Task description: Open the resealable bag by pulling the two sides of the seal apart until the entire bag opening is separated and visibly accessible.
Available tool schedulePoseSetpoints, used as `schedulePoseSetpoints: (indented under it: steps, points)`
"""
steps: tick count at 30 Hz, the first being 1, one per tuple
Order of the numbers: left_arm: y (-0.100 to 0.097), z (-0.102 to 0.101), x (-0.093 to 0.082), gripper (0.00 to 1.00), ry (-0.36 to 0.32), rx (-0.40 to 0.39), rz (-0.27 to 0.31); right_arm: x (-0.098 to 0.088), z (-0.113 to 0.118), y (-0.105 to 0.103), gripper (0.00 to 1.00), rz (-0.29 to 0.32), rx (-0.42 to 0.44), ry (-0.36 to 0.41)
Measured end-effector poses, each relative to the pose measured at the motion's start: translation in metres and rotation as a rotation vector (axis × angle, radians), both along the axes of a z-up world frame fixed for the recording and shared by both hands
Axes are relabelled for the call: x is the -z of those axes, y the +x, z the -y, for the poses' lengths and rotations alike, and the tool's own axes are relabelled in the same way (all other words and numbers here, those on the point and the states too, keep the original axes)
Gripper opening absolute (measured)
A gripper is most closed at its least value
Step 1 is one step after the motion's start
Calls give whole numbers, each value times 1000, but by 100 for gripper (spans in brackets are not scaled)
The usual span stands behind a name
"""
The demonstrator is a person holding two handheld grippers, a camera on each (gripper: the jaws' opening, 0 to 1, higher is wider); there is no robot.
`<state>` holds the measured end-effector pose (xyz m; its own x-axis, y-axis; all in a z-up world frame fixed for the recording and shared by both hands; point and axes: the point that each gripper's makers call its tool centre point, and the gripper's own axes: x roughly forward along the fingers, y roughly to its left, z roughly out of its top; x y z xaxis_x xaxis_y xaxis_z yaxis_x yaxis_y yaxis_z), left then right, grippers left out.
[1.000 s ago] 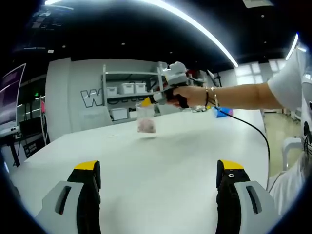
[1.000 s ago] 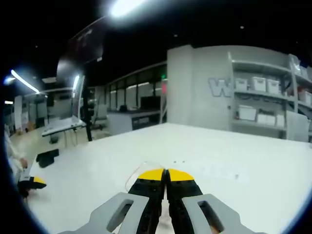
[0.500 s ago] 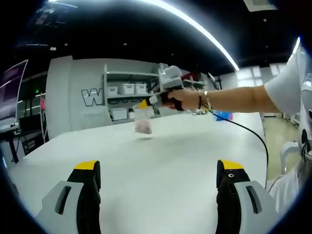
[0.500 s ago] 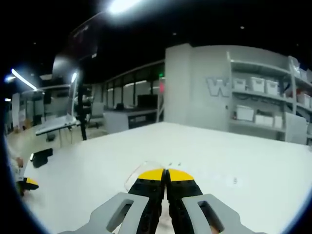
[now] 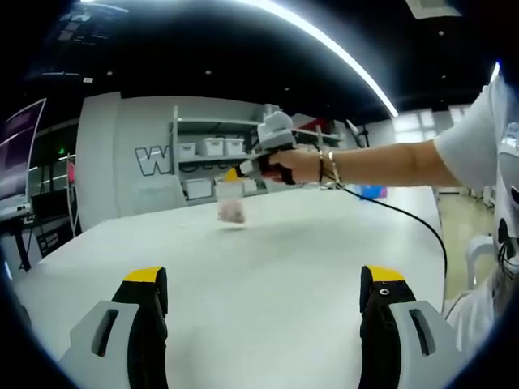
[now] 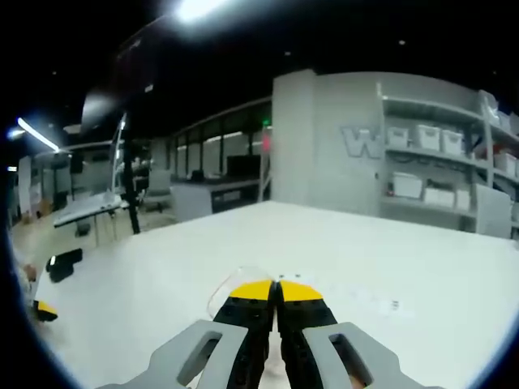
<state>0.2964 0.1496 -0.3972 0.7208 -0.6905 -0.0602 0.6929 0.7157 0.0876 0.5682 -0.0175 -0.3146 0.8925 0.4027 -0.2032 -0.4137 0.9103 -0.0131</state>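
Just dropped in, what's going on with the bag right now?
The right gripper is shut on the top edge of the resealable bag, holding it up over the white table with something pinkish inside. The left gripper is open and apart from the bag, nearer the person. The seal does not look pulled apart yet, though the bag is too small to be sure.

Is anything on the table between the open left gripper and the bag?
Nothing visible: bare white table lies between the left gripper and the bag, which hangs from the right gripper.
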Motion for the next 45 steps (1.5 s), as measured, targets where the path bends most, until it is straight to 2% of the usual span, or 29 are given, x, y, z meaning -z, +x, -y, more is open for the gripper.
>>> schedulePoseSetpoints:
  steps: [23,34,41,45]
  points:
    - [2,0,-1,98,-9,5,0,4,-5,38,0,-15,49,-47]
    - [2,1,-1,97,-14,7,-3,4,-10,47,0,-12,49,-65]
    - [2,2,-1,98,-12,8,-3,6,-5,55,0,-9,79,-70]
    - [2,3,-1,98,-11,8,-2,10,-5,57,0,-5,87,-99]
